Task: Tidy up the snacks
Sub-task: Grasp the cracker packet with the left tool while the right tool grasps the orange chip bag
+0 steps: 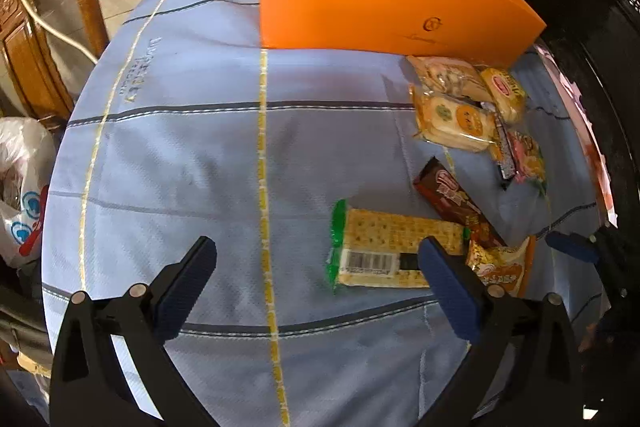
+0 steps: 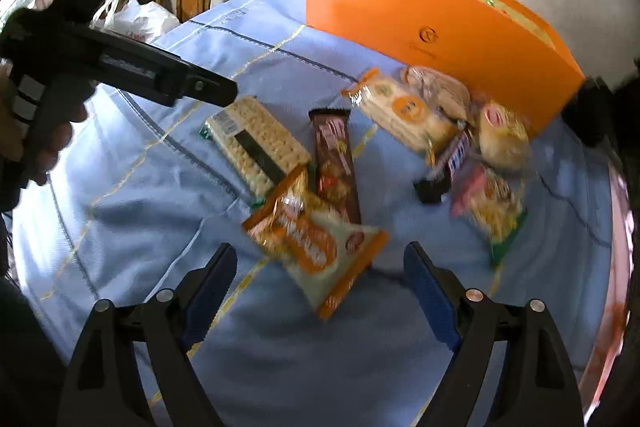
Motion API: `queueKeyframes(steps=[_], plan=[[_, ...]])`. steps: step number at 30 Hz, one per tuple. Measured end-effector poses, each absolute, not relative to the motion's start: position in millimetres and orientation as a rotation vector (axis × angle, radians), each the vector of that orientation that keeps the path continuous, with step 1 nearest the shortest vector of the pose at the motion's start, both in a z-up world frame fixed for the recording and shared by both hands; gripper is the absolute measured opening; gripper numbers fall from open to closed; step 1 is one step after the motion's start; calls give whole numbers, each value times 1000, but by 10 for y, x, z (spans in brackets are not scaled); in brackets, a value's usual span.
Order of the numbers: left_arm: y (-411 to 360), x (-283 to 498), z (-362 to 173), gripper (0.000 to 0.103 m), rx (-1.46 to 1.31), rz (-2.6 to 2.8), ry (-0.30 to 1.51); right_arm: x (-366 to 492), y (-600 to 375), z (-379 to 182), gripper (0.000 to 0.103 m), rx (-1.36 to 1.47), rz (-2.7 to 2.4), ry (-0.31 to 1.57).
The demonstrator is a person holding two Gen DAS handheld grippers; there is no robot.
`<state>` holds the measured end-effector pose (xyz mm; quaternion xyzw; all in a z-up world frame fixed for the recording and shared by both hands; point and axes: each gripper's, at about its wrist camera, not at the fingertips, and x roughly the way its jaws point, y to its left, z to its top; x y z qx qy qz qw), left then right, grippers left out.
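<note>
An open orange box [image 1: 360, 3] stands at the table's far side, with a few snacks inside; it also shows in the right wrist view [image 2: 420, 19]. Loose snacks lie in front of it: a cracker pack [image 1: 384, 251] [image 2: 260, 143], a brown chocolate bar [image 1: 452, 199] [image 2: 334, 159], an orange-and-white packet [image 1: 500, 267] [image 2: 316, 247], and a cluster of cake packs [image 1: 460, 107] [image 2: 436, 115]. My left gripper [image 1: 320, 255] is open above the cloth, just left of the cracker pack. My right gripper [image 2: 320, 263] is open over the orange-and-white packet. Both are empty.
A light blue checked cloth [image 1: 180, 155] covers the table. A white plastic bag [image 1: 24, 187] and wooden furniture [image 1: 24, 39] stand beyond the left edge. The left gripper's body [image 2: 120, 67] crosses the upper left of the right wrist view. Dark furniture [image 1: 592, 7] stands at right.
</note>
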<state>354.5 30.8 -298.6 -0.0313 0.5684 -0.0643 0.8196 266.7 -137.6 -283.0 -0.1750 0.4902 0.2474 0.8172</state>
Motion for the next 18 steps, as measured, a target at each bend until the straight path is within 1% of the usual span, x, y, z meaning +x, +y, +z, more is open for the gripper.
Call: queueKeyframes(steps=[5, 6, 8, 9, 10, 11, 13, 18], plan=[[443, 3517, -2982, 99, -103, -111, 1224, 2841, -1247, -3029, 84, -433, 532, 1096], [466, 3515, -2988, 99, -107, -109, 1227, 2864, -1224, -3085, 73, -438, 540, 1126], [490, 3500, -3010, 99, -116, -103, 1235, 2889, -1229, -3109, 64, -410, 558, 1145], [498, 3490, -3021, 99, -120, -103, 1238, 2895, -1231, -3102, 49, -392, 567, 1154], [499, 3482, -3031, 99, -121, -104, 1240, 2887, -1225, -3087, 36, -389, 572, 1154], [493, 3475, -3040, 99, -120, -106, 1242, 2874, -1217, -3071, 34, -401, 567, 1150], [460, 3468, -3048, 99, -110, -114, 1240, 2871, -1269, -3013, 28, -348, 565, 1144], [242, 3465, -3033, 99, -33, -143, 1215, 2919, -1593, -2831, 27, -117, 564, 1142]])
